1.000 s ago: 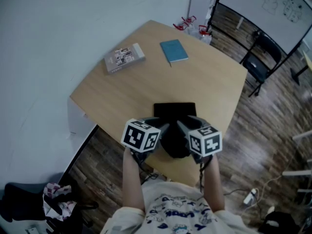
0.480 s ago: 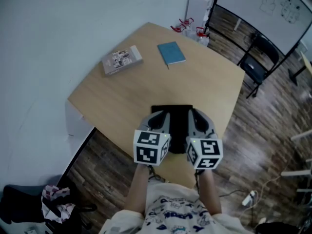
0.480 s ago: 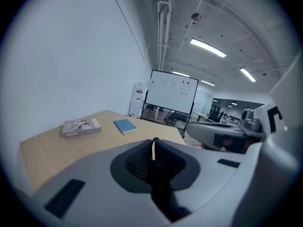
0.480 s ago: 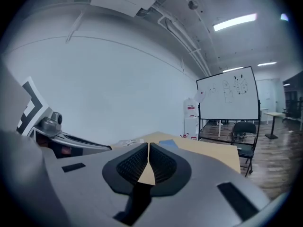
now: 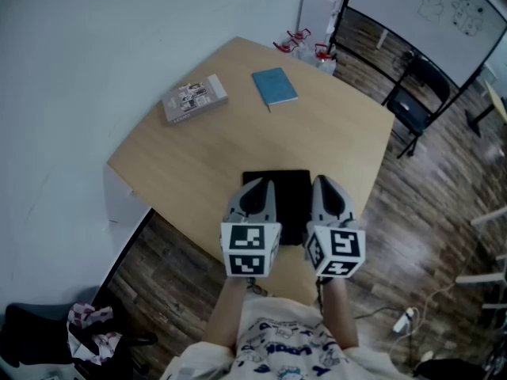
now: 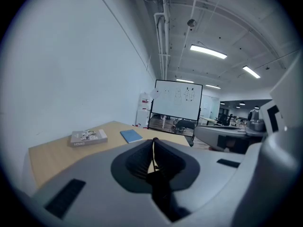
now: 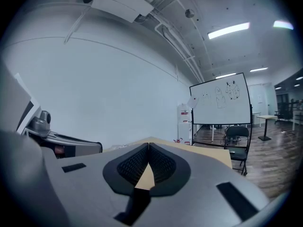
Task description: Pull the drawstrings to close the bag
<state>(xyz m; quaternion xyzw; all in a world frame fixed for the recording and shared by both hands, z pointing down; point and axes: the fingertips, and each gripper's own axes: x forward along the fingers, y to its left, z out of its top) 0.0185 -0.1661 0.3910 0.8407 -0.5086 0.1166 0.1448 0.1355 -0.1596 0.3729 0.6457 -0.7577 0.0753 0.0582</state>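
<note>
A flat black bag (image 5: 291,198) lies on the near part of the wooden table (image 5: 198,157). My two grippers sit side by side over its near end, the left gripper (image 5: 260,188) on its left part and the right gripper (image 5: 325,187) on its right. In the left gripper view the jaws (image 6: 153,142) are closing, and a thin dark drawstring (image 6: 155,163) runs between the pads. In the right gripper view the jaws (image 7: 149,146) meet at the tips, and a dark strip of drawstring (image 7: 135,201) lies low between them. The bag's mouth is hidden under the grippers.
A grey book (image 5: 194,98) and a blue notebook (image 5: 275,86) lie at the table's far side. A black chair (image 5: 416,93) and a whiteboard (image 5: 428,6) stand beyond the right corner. The white wall runs along the left.
Both grippers turned from pointing inward to pointing straight ahead along the bag, and their jaws closed. The marker cubes have drawn nearer to me.
</note>
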